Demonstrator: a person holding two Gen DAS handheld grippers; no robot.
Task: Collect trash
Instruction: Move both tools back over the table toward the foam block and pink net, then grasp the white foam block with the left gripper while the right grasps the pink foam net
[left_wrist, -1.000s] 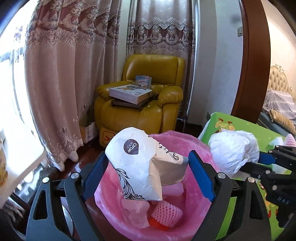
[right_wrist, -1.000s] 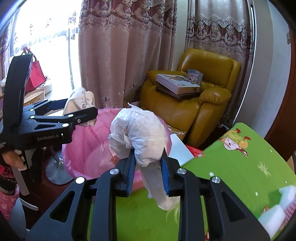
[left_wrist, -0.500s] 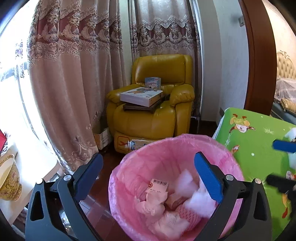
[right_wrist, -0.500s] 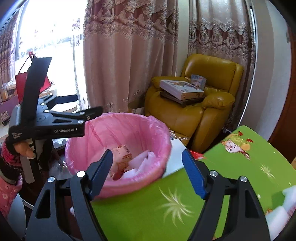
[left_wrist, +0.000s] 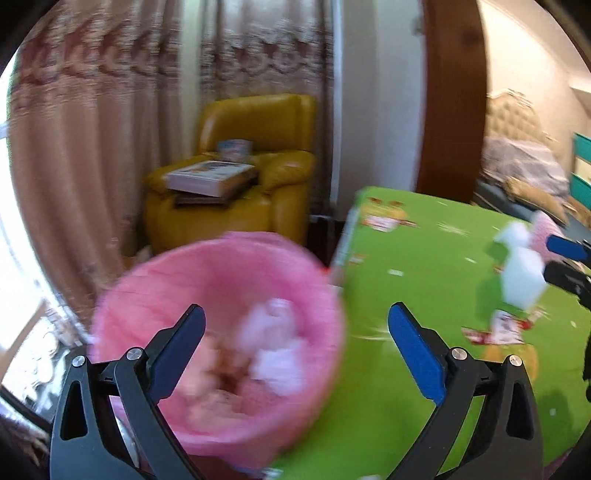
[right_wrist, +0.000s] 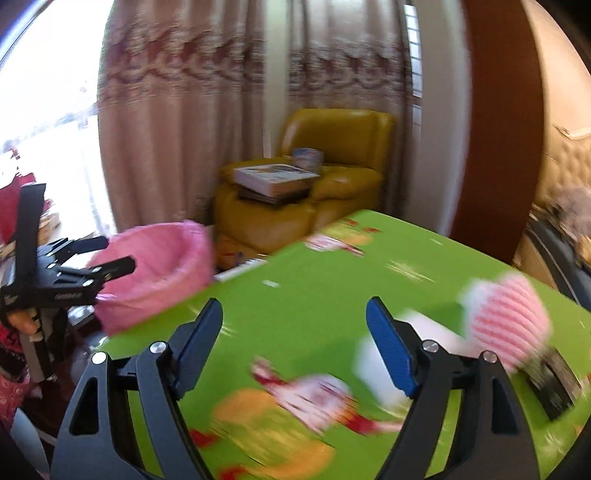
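The pink-lined trash bin (left_wrist: 221, 295) stands at the left edge of the green table (left_wrist: 424, 295) and holds white and pink trash. My left gripper (left_wrist: 295, 332) is open and empty above the bin's right rim. My right gripper (right_wrist: 295, 325) is open and empty over the green table (right_wrist: 295, 288). A white piece of trash (right_wrist: 373, 373) and a pink foam net (right_wrist: 506, 314) lie on the table to its right. The white piece (left_wrist: 524, 280) also shows in the left wrist view. The bin (right_wrist: 162, 266) shows at left in the right wrist view. Both views are blurred.
A yellow armchair (left_wrist: 240, 184) with books stands behind the bin, in front of curtains. A dark flat object (right_wrist: 554, 380) lies at the table's right edge. A brown door frame (left_wrist: 450, 99) stands at the back right.
Both grippers opened and dropped their trash, a paper bag and a white wad, into the bin. Both have since swung right, the right one over the table toward the remaining trash.
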